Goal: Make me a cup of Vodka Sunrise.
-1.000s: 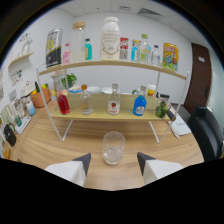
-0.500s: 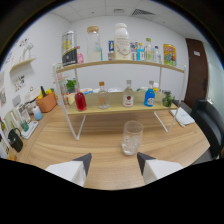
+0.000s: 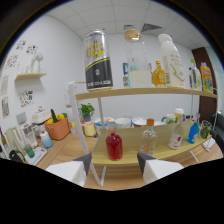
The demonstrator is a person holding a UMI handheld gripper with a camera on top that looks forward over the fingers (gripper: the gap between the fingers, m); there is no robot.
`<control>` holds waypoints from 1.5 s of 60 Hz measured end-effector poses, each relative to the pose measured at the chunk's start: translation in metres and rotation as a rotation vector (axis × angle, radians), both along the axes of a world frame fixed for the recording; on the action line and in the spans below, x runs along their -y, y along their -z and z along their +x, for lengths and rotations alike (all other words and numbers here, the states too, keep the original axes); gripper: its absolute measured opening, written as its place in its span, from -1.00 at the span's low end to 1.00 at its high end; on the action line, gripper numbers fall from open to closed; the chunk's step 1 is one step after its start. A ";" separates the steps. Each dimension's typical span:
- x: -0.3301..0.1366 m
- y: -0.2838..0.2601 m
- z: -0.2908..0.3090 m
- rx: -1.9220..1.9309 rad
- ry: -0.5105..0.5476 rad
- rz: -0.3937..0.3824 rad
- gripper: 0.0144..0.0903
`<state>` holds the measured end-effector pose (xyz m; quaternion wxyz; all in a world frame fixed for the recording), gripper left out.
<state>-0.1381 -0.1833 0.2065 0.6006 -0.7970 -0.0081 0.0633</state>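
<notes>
While the gripper (image 3: 114, 167) stands wide and empty, the red bottle (image 3: 114, 146) rises upright just ahead, between the fingers' line, on the lower shelf (image 3: 165, 155); beyond, tall containers crowd the upper shelf (image 3: 150, 91).

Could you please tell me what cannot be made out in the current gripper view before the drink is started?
- Gripper: jaws open with nothing between them; their lower parts are cut off by the dark mask.
- Red bottle: label too small to read.
- Clear bottle: contents cannot be told.
- Black and yellow can: lettering blurred.
- Blue bottle: too small to identify.
</notes>
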 end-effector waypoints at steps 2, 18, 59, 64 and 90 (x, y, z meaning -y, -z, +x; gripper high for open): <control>-0.011 0.000 -0.001 0.003 0.006 0.009 0.86; -0.066 0.017 -0.007 0.050 0.033 0.014 0.20; -0.011 0.004 0.014 0.110 0.004 0.059 -0.47; 0.009 0.015 0.027 0.119 0.011 0.046 -0.47; 0.042 0.061 0.092 -0.234 0.128 -0.082 -0.47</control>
